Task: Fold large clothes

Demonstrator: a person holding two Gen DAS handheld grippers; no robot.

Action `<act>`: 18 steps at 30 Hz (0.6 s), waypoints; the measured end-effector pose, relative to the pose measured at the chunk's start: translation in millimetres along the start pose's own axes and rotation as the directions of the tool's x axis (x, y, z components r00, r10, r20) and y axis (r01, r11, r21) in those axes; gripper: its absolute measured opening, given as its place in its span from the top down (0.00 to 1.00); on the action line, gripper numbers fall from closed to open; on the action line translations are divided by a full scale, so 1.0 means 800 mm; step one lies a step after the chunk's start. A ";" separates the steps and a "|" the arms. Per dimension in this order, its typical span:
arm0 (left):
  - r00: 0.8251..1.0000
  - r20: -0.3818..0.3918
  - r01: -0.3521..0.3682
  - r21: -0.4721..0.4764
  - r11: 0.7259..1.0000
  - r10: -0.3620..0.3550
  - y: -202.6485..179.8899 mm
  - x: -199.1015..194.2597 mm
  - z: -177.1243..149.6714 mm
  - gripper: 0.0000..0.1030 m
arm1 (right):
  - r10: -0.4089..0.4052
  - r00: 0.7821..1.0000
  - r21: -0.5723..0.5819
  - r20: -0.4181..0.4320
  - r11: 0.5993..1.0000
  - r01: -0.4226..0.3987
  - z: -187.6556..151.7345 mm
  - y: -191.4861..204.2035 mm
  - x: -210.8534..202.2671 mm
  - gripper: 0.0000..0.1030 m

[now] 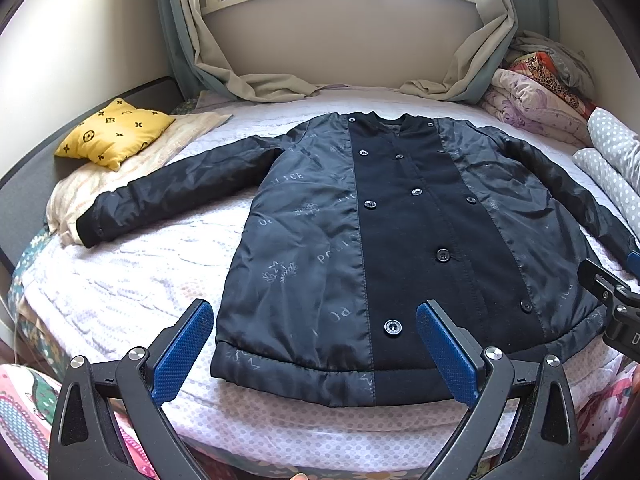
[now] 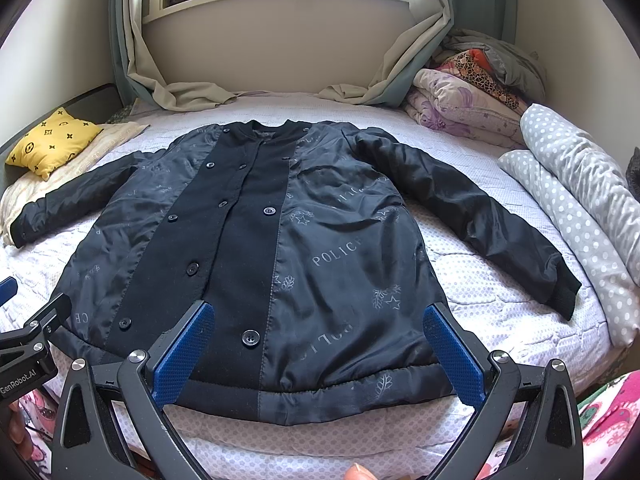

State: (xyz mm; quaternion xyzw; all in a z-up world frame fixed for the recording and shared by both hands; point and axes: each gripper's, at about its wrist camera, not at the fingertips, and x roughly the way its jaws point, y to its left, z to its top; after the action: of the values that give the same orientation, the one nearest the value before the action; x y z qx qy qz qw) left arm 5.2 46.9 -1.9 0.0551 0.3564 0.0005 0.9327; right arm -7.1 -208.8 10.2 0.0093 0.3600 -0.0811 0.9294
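Observation:
A large dark navy and black buttoned jacket (image 1: 400, 248) lies flat on the bed, front up, collar far, hem near, both sleeves spread sideways. It also shows in the right wrist view (image 2: 280, 264). My left gripper (image 1: 316, 320) is open and empty, held above the hem's left half. My right gripper (image 2: 320, 324) is open and empty, above the hem's right half. The right gripper's body shows at the right edge of the left wrist view (image 1: 616, 300); the left gripper's body shows at the left edge of the right wrist view (image 2: 28, 344).
The bed (image 1: 140, 280) has a pale lilac cover. A yellow patterned pillow (image 1: 114, 132) lies far left. Folded quilts (image 2: 460, 100) and a grey dotted roll (image 2: 580, 184) line the right side. Curtains (image 1: 248, 80) drape onto the bed under the window.

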 end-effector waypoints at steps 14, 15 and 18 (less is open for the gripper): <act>1.000 -0.024 0.003 -0.037 0.999 -0.004 0.012 0.004 0.002 0.00 | 0.010 1.000 0.008 -0.012 1.000 -0.010 -0.002 -0.003 0.003 0.00; 1.000 -0.028 0.003 -0.043 0.999 -0.005 0.013 0.005 0.003 0.00 | 0.013 1.000 0.012 -0.015 1.000 -0.013 -0.002 -0.004 0.004 0.00; 0.999 -0.047 0.014 -0.072 0.997 -0.017 0.021 0.010 0.006 0.00 | 0.021 1.000 0.021 -0.021 1.000 -0.021 -0.003 -0.008 0.005 0.00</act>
State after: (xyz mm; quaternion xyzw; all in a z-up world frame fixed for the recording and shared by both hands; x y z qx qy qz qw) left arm 15.4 63.7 -2.0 0.0190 0.3789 0.0072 0.9252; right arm -7.2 -215.7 5.9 0.0237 0.3690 -0.0750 0.9261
